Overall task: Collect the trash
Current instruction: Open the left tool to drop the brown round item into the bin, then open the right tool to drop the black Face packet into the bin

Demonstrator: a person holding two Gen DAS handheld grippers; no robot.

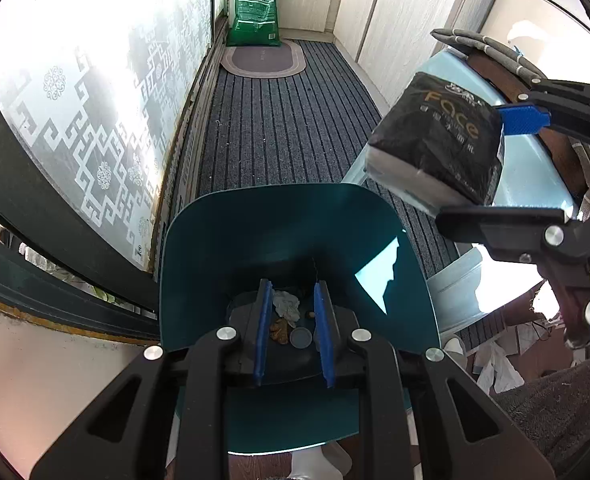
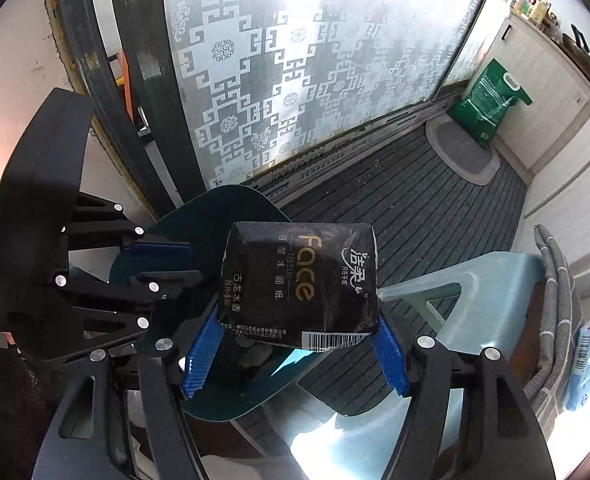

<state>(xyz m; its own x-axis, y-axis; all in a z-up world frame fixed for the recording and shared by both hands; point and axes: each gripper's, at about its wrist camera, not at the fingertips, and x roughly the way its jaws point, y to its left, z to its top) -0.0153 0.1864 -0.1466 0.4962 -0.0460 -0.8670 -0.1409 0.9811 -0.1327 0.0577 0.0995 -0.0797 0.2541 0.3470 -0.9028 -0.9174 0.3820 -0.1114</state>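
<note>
My left gripper (image 1: 293, 336) is shut on the black handle of a teal dustpan (image 1: 279, 232), held in the air. Crumpled paper (image 1: 287, 304), a brown scrap and a round cap lie in the pan near the handle. My right gripper (image 2: 295, 356) is shut on a black "Face" tissue pack (image 2: 301, 284), held just right of and above the dustpan (image 2: 211, 216). In the left wrist view the pack (image 1: 439, 144) hangs at the pan's upper right, between the right gripper's fingers (image 1: 523, 120).
A pale blue plastic stool (image 2: 455, 292) with grey cushions (image 2: 555, 292) stands at the right. A frosted patterned glass door (image 1: 75, 112) lines the left. A striped dark carpet (image 1: 279, 120), an oval mat (image 1: 263, 60) and a green bag (image 1: 257, 12) lie ahead.
</note>
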